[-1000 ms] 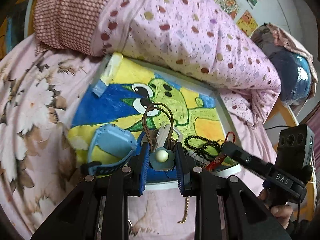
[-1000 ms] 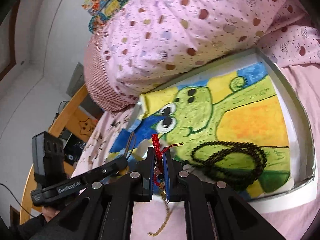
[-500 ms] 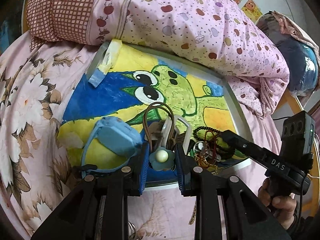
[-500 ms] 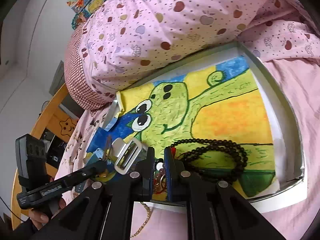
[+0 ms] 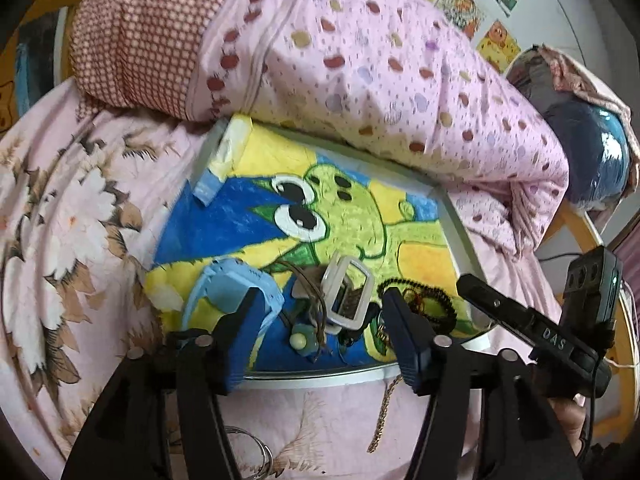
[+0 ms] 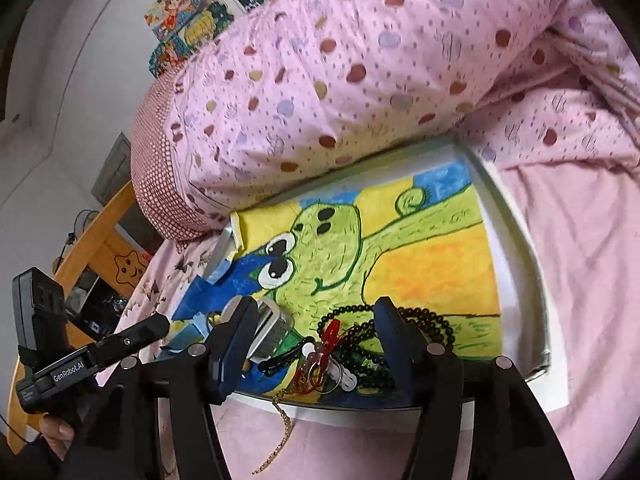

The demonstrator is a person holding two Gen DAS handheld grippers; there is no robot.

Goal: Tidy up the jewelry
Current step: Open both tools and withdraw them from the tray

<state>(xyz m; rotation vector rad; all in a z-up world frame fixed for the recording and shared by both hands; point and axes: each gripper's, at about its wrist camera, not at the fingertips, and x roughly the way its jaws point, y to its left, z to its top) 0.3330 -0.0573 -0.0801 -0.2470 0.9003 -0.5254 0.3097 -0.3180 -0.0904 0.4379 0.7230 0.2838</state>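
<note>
A white tray (image 5: 460, 232) lined with a frog drawing lies on the bed. My left gripper (image 5: 320, 312) is open over its near edge, around a brown cord with a pearl flower charm (image 5: 301, 342) and a white buckle (image 5: 347, 296) lying on the tray. A blue watch (image 5: 228, 286) lies to their left. My right gripper (image 6: 312, 320) is open over a red cord bracelet (image 6: 326, 350) and black beads (image 6: 436, 326) on the tray (image 6: 516, 240). A gold chain (image 6: 280, 432) hangs over the tray's near rim onto the sheet.
A pink dotted quilt (image 5: 360, 60) and a checked pillow (image 5: 136, 36) press against the tray's far side. Metal rings (image 5: 256, 448) lie on the floral sheet near the left gripper. A wooden bed frame (image 6: 92, 248) runs at the left.
Both grippers have opened. The left one let go of the flower charm cord, the right one let go of the red cord bracelet; both pieces now lie on the tray.
</note>
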